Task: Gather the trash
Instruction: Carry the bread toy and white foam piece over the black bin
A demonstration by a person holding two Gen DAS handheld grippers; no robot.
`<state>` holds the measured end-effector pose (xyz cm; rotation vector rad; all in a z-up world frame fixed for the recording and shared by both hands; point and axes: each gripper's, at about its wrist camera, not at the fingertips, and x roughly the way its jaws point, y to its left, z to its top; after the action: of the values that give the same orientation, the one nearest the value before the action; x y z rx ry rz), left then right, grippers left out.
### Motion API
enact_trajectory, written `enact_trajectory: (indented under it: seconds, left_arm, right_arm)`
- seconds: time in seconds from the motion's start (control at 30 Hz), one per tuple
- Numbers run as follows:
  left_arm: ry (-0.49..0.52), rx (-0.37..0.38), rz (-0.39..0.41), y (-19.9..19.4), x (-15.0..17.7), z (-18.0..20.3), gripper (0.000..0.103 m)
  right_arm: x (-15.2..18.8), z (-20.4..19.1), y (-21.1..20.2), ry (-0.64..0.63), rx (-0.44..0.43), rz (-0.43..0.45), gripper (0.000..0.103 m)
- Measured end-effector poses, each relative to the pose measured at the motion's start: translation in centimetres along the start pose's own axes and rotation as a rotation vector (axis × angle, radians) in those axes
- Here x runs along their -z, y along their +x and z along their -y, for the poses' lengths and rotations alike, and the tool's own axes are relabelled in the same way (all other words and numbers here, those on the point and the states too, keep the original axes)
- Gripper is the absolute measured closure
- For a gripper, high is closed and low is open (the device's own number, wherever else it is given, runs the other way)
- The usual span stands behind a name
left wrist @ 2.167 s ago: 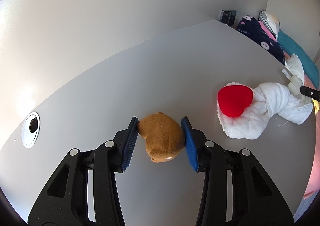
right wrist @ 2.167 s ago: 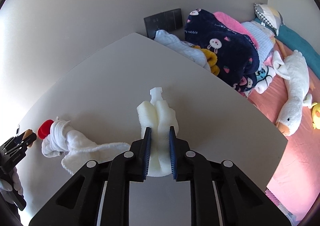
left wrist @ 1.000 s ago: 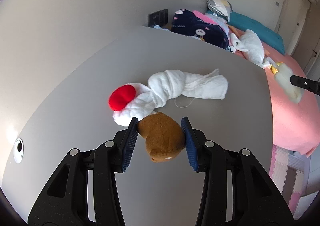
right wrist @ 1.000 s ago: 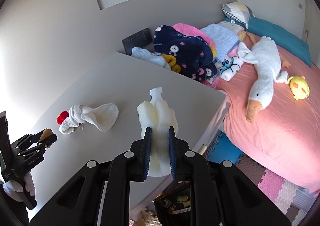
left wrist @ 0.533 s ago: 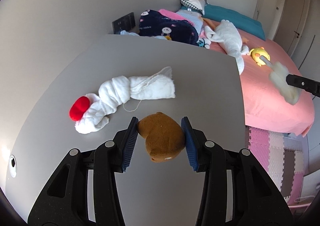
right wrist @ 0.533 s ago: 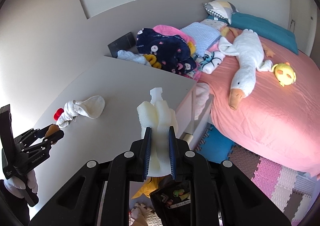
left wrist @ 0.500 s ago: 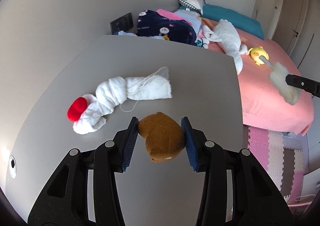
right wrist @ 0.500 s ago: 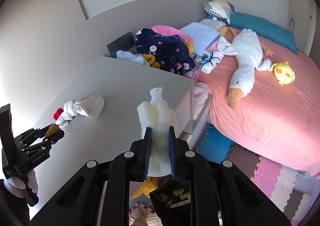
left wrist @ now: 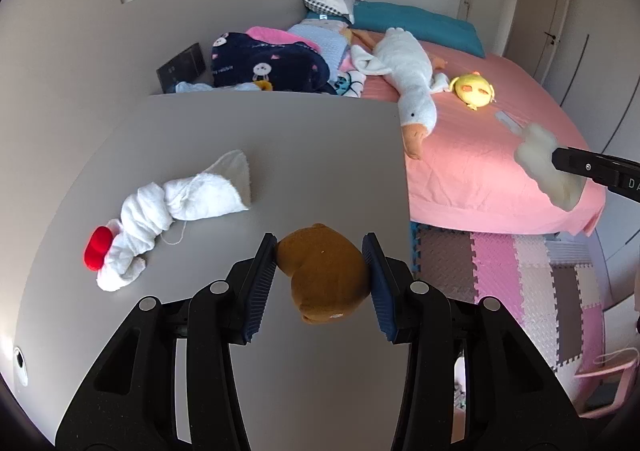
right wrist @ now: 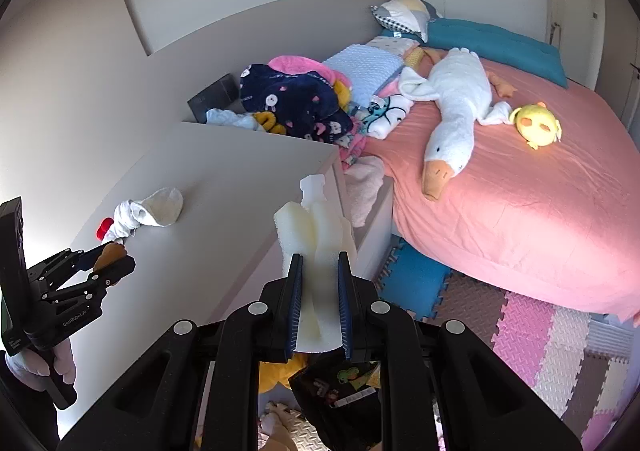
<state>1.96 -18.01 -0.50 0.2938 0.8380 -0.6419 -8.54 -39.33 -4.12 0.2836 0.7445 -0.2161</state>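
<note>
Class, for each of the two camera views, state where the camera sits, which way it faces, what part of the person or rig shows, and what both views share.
Left wrist: sits on the left gripper, facing down over the grey table toward the bed; its jaws clamp a brown plush toy; the right gripper enters at the right edge.
Right wrist: sits on the right gripper, facing past the table edge to the floor mats; its jaws squeeze white foam; a hand holds the left gripper.
Shared: the rolled white cloth, the goose toy, the bed.

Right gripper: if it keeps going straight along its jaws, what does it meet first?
Probably the far edge of the grey table beyond the white foam piece held by the right gripper, or the floor mats past it; depth is unclear.
</note>
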Motion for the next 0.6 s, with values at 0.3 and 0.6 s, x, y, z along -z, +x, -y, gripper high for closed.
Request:
enact_trajectory:
  seconds: [0.3,0.6]
  left_arm:
    - [0.077,0.077,-0.023,0.6,-0.3,3.7,0.059]
    - [0.183,0.162,-0.041,1.0,0.0,7.5,0.059]
  right_arm:
    - [2.2,2.3,-1.6,0.049,0.036,-0.005,0.085]
    - [4.9,4.0,-3.2,0.096,0.065,-0.025,0.085]
